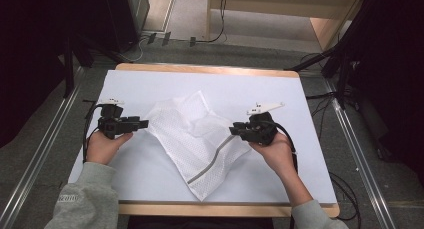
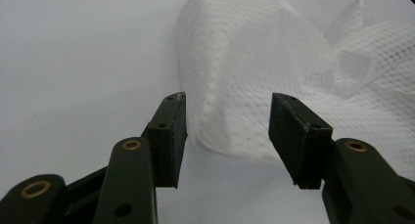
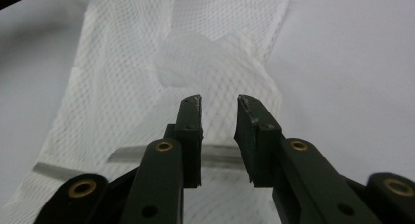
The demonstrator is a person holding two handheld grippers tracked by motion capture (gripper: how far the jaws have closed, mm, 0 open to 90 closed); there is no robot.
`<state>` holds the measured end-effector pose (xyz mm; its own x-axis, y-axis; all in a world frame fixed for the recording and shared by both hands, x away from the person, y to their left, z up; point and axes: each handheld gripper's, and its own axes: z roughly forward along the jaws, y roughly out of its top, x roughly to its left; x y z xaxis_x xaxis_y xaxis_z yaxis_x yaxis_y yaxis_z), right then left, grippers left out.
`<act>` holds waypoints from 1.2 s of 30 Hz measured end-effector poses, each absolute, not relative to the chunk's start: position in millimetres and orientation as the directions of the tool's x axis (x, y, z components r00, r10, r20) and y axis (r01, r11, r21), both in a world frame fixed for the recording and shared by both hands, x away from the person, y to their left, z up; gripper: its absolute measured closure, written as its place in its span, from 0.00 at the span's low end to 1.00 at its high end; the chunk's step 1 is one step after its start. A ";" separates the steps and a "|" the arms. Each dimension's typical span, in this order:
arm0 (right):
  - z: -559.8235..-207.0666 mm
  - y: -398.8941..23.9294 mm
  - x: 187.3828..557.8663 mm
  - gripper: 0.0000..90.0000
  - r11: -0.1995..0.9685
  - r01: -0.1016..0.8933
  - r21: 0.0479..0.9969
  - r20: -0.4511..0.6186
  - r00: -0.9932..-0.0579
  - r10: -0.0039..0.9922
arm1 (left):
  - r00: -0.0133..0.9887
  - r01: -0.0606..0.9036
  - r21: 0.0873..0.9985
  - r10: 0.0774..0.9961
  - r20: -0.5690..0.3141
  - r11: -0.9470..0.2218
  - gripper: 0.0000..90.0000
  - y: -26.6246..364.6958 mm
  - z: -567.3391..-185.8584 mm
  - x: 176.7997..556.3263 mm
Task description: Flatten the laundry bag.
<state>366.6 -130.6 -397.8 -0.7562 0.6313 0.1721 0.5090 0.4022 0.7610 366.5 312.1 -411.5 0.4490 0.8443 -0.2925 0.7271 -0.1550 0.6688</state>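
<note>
- Mesh bag (image 1: 192,139) lies rumpled mid-table on the white sheet (image 1: 280,94), one corner toward the near edge, its grey zip (image 1: 212,161) running along the right side, a loose fold heaped in the middle.
- Left gripper (image 2: 227,131) stands with jaws apart, the bag's left edge lying between them with neither pad touching it; if it closes from here it may catch only the top layer, and the mesh underneath would stay flat on the sheet.
- Right gripper (image 3: 219,136) has a narrow gap between its jaws and nothing in it; it hangs just above the zip. A pinch here could land on the stiff zip tape and slide off, or snag the open weave on a pad corner.
- Mesh is thin and slack, so pulling one side alone would likely drag the whole bag across the smooth sheet instead of spreading it.
- Fold in the middle could tighten into a crease if both hands pull outward before it is lifted free.
- Near corner sits close to the table's front edge (image 1: 160,207); a tug toward the person could slide it over.
</note>
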 end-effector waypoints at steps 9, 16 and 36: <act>-408.6 -115.6 411.8 0.80 0.414 0.524 0.744 0.167 -0.746 0.645 | 0.457 0.746 0.642 0.837 -0.300 -0.177 0.53 295.5 -413.3 336.0; -417.5 -98.6 438.2 0.75 0.432 0.525 0.734 0.170 -0.757 0.631 | 0.463 0.758 0.623 0.830 -0.310 -0.190 0.54 273.6 -421.0 326.5; -442.7 -58.9 450.2 0.97 0.510 0.554 0.658 0.203 -0.783 0.588 | 0.459 0.800 0.567 0.809 -0.366 -0.196 0.98 250.2 -452.5 349.9</act>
<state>450.2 -58.9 -442.7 -0.7829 0.5880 0.2030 0.5539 0.5104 0.6577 349.9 250.2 -452.5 0.4587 0.8095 -0.3665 0.7998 -0.1964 0.5673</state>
